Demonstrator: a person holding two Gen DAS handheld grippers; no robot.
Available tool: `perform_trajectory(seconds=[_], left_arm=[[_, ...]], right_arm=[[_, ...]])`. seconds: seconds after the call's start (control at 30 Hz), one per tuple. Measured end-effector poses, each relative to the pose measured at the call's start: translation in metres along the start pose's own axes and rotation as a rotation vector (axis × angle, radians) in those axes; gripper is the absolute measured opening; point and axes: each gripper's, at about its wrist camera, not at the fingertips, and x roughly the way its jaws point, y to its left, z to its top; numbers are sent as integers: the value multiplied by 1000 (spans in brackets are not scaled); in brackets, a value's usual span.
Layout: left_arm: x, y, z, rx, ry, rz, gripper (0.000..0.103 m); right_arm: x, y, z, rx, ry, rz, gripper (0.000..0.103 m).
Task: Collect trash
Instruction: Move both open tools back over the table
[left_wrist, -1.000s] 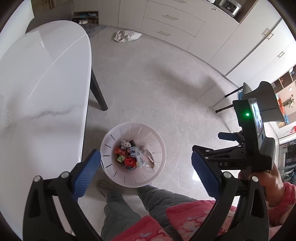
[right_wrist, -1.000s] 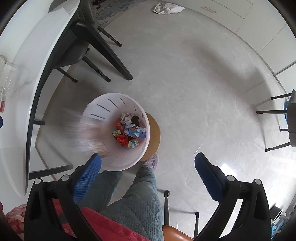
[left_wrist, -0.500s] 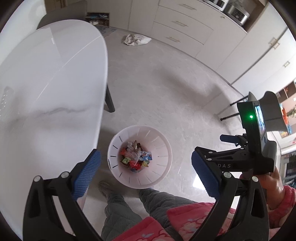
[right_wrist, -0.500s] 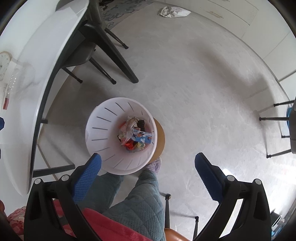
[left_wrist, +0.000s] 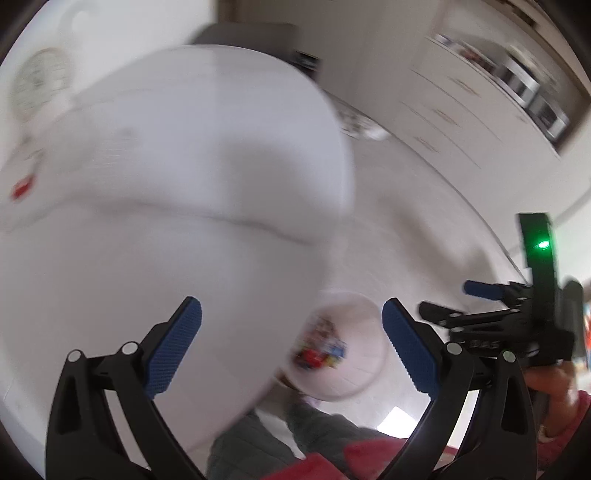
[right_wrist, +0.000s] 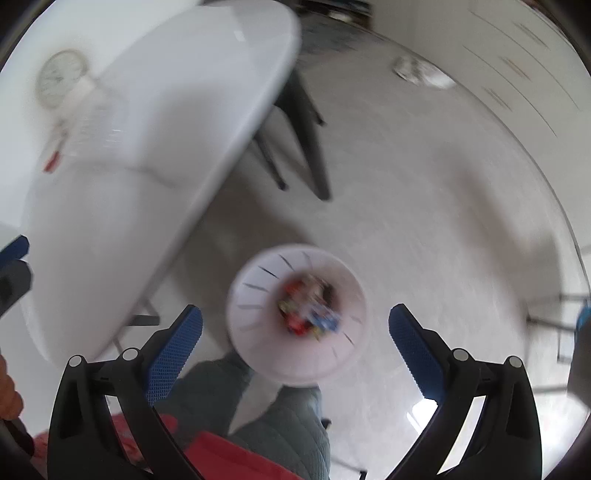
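Observation:
A white slotted trash bin (right_wrist: 295, 314) stands on the floor by the person's legs, with colourful crumpled wrappers (right_wrist: 308, 310) at its bottom. It also shows in the left wrist view (left_wrist: 343, 354), partly hidden by the table edge. My left gripper (left_wrist: 291, 347) is open and empty, over the table edge and the bin. My right gripper (right_wrist: 295, 347) is open and empty, high above the bin; it also shows at the right of the left wrist view (left_wrist: 517, 321). Both views are blurred by motion.
A white oval table (left_wrist: 166, 192) fills the left side, with a round clock-like object (right_wrist: 59, 81) and a small red item (right_wrist: 51, 162) at its far left. Dark chair legs (right_wrist: 306, 147) stand beyond it. A crumpled white bag (right_wrist: 421, 74) lies by the cabinets (left_wrist: 461, 110).
Both grippers have swung up and toward the table, so the bin has slid lower and rightward in view. Both stay open and empty. The frames are now motion-blurred.

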Motion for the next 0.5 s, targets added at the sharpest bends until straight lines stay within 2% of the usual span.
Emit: perform_trajectory(seconds=[0.17, 0.3, 0.43, 0.5], left_arm=[[-32, 76, 6, -136, -67, 118, 94], [-45, 145, 11, -226, -101, 150, 94], [-47, 217, 22, -256, -116, 164, 94], [-45, 259, 31, -256, -116, 148, 94]], right_arm=[[-1, 74, 49, -112, -47, 86, 100], [1, 139, 84, -141, -77, 128, 100], [13, 207, 116, -125, -99, 136, 100], [22, 238, 130, -99, -100, 121, 100]])
